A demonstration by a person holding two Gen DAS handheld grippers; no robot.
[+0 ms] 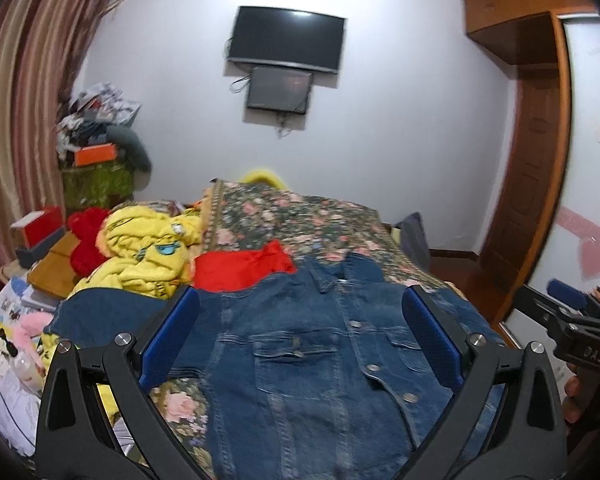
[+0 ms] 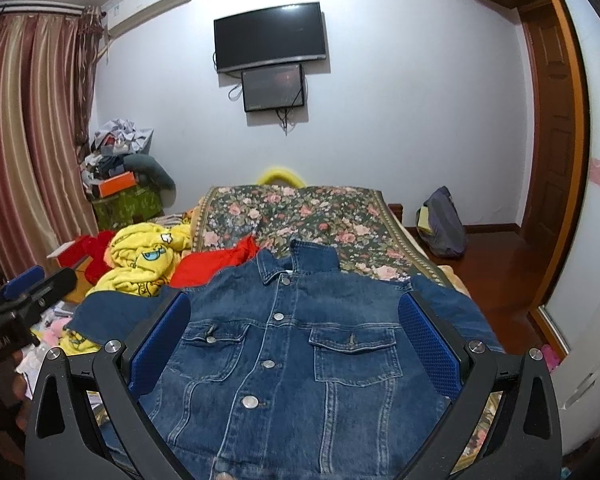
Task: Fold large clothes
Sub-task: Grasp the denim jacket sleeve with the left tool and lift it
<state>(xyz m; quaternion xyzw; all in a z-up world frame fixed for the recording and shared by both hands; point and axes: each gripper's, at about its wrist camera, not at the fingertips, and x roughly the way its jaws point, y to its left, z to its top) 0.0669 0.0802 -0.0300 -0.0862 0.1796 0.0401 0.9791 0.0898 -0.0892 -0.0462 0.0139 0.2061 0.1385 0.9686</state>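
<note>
1. Hovering spread wide and empty, the left tongs (image 1: 300,316) and right tongs (image 2: 294,320) frame the denim jacket (image 2: 284,344).
2. The jacket lies flat, buttoned, centre frame on the floral bed (image 2: 300,212).
3. A yellow garment (image 2: 148,260) and red cloth (image 2: 216,260) sit centre left.

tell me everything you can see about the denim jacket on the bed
The denim jacket is dark blue with faded seams, metal buttons down the front, two flap chest pockets and a turned-down collar. It lies front up and buttoned, spread flat on the floral bedspread, collar towards the far wall, sleeves out to each side. A red garment lies at its left shoulder. Neither open gripper grasps it.
</note>
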